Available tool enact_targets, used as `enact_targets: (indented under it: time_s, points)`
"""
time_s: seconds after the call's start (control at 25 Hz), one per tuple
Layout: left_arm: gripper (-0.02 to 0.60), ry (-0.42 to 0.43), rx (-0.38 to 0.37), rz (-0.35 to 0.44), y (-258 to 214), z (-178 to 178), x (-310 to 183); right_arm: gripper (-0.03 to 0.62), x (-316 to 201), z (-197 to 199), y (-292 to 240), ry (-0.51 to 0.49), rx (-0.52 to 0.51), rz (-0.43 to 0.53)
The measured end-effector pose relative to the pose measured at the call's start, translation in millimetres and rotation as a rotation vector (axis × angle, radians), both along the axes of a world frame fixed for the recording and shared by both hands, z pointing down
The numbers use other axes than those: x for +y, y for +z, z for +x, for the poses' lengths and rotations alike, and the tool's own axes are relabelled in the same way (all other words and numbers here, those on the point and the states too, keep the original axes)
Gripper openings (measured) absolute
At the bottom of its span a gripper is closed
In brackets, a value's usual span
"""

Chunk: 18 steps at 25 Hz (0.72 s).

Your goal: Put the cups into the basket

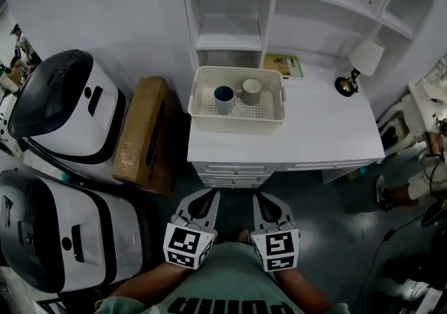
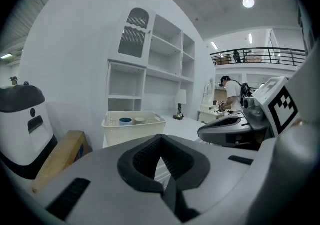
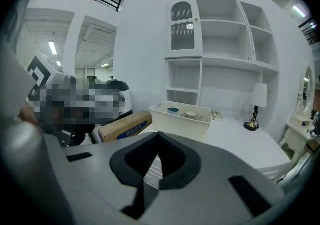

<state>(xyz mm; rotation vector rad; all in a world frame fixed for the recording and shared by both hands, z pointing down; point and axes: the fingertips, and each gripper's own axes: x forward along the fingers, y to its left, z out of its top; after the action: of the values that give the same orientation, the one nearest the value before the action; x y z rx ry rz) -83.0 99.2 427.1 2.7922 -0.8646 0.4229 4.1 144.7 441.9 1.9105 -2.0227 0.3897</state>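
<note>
Standing back from the white tabletop (image 1: 328,131), I hold my two tools low, well short of it. At far left a cardboard box (image 1: 145,135) sits beside the drawers. My left tool (image 1: 198,209) is closed on nothing, its pads meeting. Ahead, the cream basket (image 1: 237,121) rests on the tabletop's left end. Inside it the blue cup (image 1: 223,99) stands mouth up, with the beige cup (image 1: 251,91) just beside it to the right; I cannot tell whether they touch. Both cups look small, rigid and smooth, so I judge them light, slippery and liable to chip. Pinching the rim wall inside and out seems the surest hold. No cup shows outside the basket. My right tool (image 1: 270,209) is likewise closed and empty. A small lamp (image 1: 360,65) stands at far right.
</note>
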Motion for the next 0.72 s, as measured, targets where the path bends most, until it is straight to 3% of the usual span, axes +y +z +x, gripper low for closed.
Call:
enact_targets:
  time_s: [0.72]
  points:
    - [0.005, 0.064, 0.016, -0.014, 3.2, -7.9, -4.8, 0.012, -1.1, -16.9, 1.8, 0.051, -0.005, -0.008]
